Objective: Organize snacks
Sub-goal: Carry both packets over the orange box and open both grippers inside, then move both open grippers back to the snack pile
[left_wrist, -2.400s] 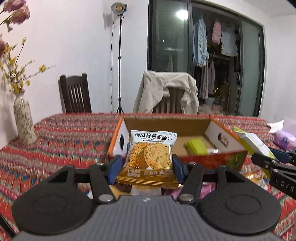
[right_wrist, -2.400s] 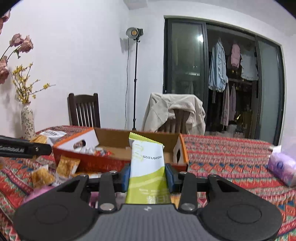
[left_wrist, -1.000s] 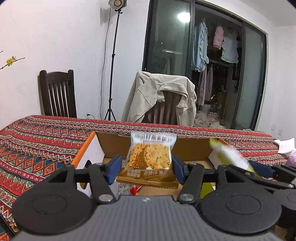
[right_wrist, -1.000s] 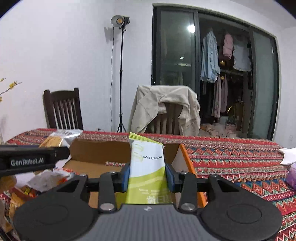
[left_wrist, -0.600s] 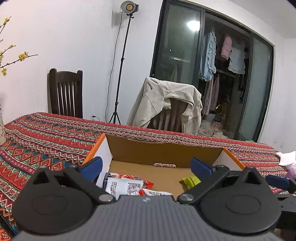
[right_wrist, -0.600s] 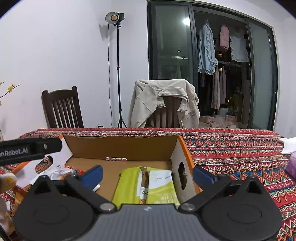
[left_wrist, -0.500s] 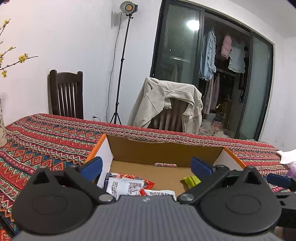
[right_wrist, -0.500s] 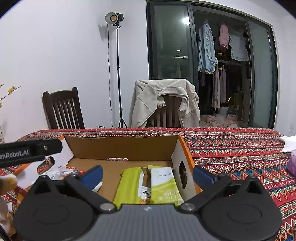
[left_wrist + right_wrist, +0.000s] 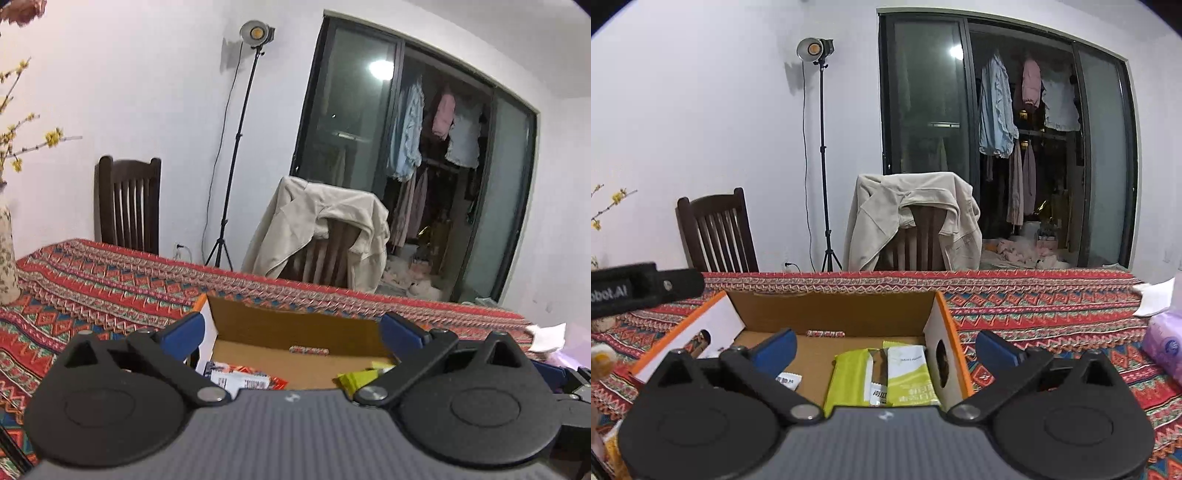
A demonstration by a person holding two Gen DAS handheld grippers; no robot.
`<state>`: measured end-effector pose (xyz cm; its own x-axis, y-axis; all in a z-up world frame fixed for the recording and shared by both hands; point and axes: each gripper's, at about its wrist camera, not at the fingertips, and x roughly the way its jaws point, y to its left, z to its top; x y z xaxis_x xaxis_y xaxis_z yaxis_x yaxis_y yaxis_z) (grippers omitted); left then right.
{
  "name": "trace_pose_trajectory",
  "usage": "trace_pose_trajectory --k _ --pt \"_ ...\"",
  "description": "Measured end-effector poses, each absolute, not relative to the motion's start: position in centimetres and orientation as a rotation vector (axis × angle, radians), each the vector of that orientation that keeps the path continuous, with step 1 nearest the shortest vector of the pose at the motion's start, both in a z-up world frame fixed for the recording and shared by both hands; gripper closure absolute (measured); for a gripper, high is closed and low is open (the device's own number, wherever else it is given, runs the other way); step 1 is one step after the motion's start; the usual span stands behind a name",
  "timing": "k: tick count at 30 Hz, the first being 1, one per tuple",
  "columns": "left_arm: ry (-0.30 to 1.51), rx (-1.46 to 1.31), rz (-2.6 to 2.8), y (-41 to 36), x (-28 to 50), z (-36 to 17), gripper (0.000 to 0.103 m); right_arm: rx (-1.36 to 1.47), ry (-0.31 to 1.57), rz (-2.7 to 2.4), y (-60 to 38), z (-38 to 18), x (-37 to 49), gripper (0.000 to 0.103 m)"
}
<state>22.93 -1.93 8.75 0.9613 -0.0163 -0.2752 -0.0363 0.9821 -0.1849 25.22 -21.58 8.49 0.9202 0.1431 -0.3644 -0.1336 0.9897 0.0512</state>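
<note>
Both pairs of fingers are spread wide with nothing between them, having just been opened so the packets could drop. The green packet is seen lying flat in the cardboard box, at six o'clock against its right wall; the surface carries the box.

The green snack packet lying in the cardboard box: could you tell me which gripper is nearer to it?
Right. The right gripper, open, hovers directly over the green snack packet; the left gripper, open, sits over the box's other side.
</note>
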Motion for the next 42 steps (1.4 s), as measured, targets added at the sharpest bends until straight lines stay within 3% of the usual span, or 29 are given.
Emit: trace_pose_trajectory --k 14,37,42 --pt "0.304 -0.157 0.006 -0.8 16.5 8.7 0.000 0.003 0.371 0.196 -22.0 9.0 18.0 0.000" --pt "0.443 -0.083 0.093 5.0 10.9 0.3 0.000 -0.033 0.548 0.280 -20.6 2.6 12.7 0.000" --pt "0.436 -0.082 0.094 5.1 11.4 -0.3 0.000 -0.083 0.552 0.255 -19.4 2.7 13.7 0.012"
